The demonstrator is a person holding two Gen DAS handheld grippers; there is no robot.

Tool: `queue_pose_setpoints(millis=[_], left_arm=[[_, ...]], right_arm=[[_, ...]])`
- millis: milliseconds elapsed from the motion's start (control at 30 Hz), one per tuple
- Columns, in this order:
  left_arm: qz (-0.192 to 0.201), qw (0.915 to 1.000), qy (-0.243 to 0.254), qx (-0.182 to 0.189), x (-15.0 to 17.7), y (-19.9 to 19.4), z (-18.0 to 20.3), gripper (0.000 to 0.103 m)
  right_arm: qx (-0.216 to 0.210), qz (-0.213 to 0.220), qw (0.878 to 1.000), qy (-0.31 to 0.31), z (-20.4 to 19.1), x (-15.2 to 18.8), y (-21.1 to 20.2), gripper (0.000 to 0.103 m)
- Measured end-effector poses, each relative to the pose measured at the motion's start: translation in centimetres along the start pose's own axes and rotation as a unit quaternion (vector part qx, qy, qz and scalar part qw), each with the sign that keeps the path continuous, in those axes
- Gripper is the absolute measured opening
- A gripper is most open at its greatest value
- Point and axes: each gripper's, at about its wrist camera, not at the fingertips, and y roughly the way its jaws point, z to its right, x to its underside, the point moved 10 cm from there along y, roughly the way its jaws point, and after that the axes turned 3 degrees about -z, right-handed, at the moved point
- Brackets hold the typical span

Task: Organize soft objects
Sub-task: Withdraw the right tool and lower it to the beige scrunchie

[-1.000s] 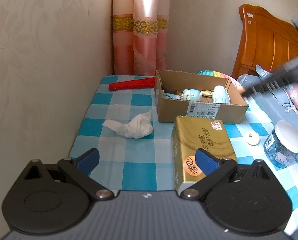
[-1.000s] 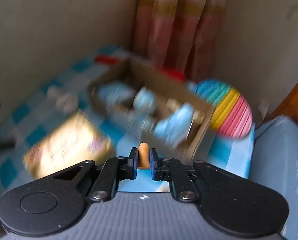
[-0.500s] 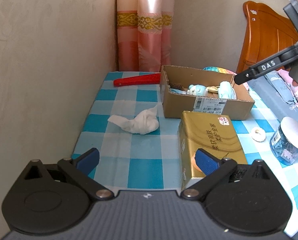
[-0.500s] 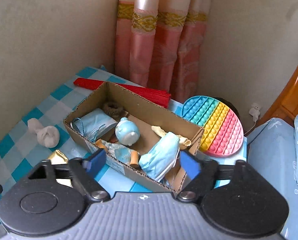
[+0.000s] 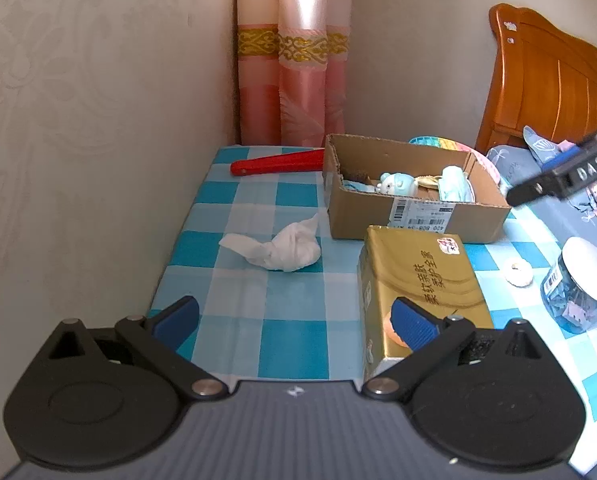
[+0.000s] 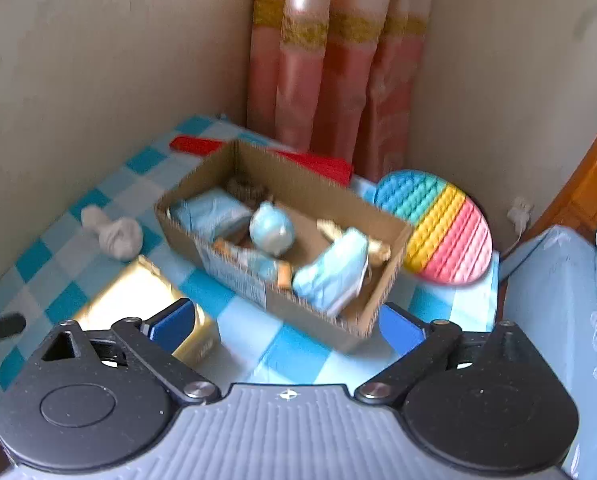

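An open cardboard box (image 5: 418,222) (image 6: 238,280) sits on the checked table and holds a blue plush toy (image 6: 270,228), blue face masks (image 6: 330,274) and other small soft pieces. A crumpled white tissue (image 5: 276,248) (image 6: 114,234) lies left of the box. My right gripper (image 6: 284,324) hovers over the box's near corner; its jaws are opening, with nothing between them. My left gripper (image 5: 294,316) stands open above the table's near edge, its right finger over a gold tin (image 5: 422,284).
A red folded fan (image 5: 278,162) lies behind the box by the curtain. A rainbow bubble mat (image 6: 438,224) leans at the back right. A lidded jar (image 5: 582,284) and a small white piece (image 5: 518,272) stand right of the tin. A bed borders the table's right side.
My right gripper was shut on a small orange piece; its jaws have spread wide and the piece is gone from between them. The left gripper has stayed open.
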Motion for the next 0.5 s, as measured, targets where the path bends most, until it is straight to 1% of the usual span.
queue_pose_setpoints(millis=[67, 167, 267, 333, 433, 500], left_arm=[[-0.001, 1.0000, 0.000, 0.001, 0.0, 0.1, 0.1, 0.102], [-0.003, 1.0000, 0.000, 0.006, 0.1, 0.3, 0.4, 0.102], [-0.004, 0.9999, 0.001, 0.011, 0.1, 0.4, 0.6, 0.102], [-0.005, 0.9999, 0.002, 0.011, 0.1, 0.5, 0.7, 0.102], [-0.007, 0.9999, 0.000, 0.009, 0.2, 0.6, 0.6, 0.102], [-0.010, 0.9999, -0.003, 0.007, 0.3, 0.7, 0.4, 0.102]], right_arm=[[-0.002, -0.020, 1.000, 0.009, 0.7, 1.0, 0.5, 0.103], [-0.010, -0.076, 0.997, 0.031, 1.7, 2.6, 2.4, 0.103], [-0.019, -0.133, 0.989, 0.070, 3.1, 4.0, 4.8, 0.103], [-0.024, -0.161, 0.981, 0.102, 4.0, 4.7, 6.4, 0.103], [-0.041, -0.191, 0.972, 0.132, 4.4, 5.4, 8.1, 0.102], [-0.032, -0.202, 0.970, 0.133, 4.6, 5.7, 8.8, 0.100]])
